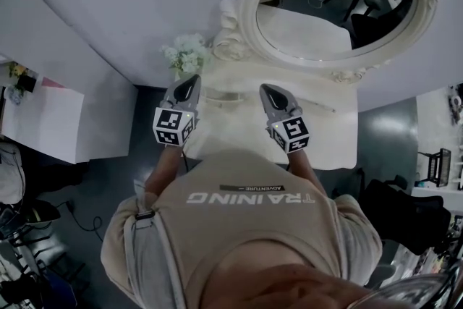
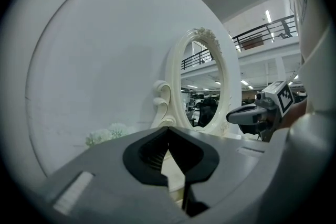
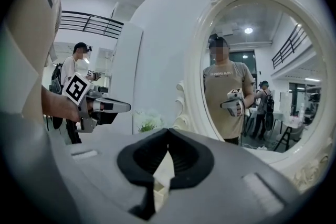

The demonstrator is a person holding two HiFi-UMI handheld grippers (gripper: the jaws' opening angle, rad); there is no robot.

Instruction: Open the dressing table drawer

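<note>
Over the cream bench (image 1: 333,137) we hold both claws side by side, well apart from each other, pointing toward the oval mirror (image 1: 250,22) at its back. Our left claw (image 1: 191,81) has its jaws together with nothing between them, and our right claw (image 1: 268,90) is closed and empty in the same way. The drawer belongs to this bench right in front of us, but we cannot make out its front in any view.

A bunch of white flowers (image 1: 187,54) sits at the back left corner of the bench, just beside the left claw's tip. The scrolled foot of the mirror frame (image 1: 228,32) rises behind the gap between the two claws.

The bench top is pale and smooth. It stands against a curved white wall (image 1: 108,3) on a dark floor (image 1: 108,177). A white panel (image 1: 43,119) carrying small items lies off to our left.

Only the head view shows the bench top from above, along with our beige shirt (image 1: 246,228). The left claw view sees the mirror nearly edge-on, with a railed gallery (image 2: 262,34) and ceiling lights beyond it. The right claw view faces the glass, where we see a reflected figure in a beige shirt (image 3: 223,92) holding a claw. It also shows a second person (image 3: 56,77) standing far behind the left claw.
</note>
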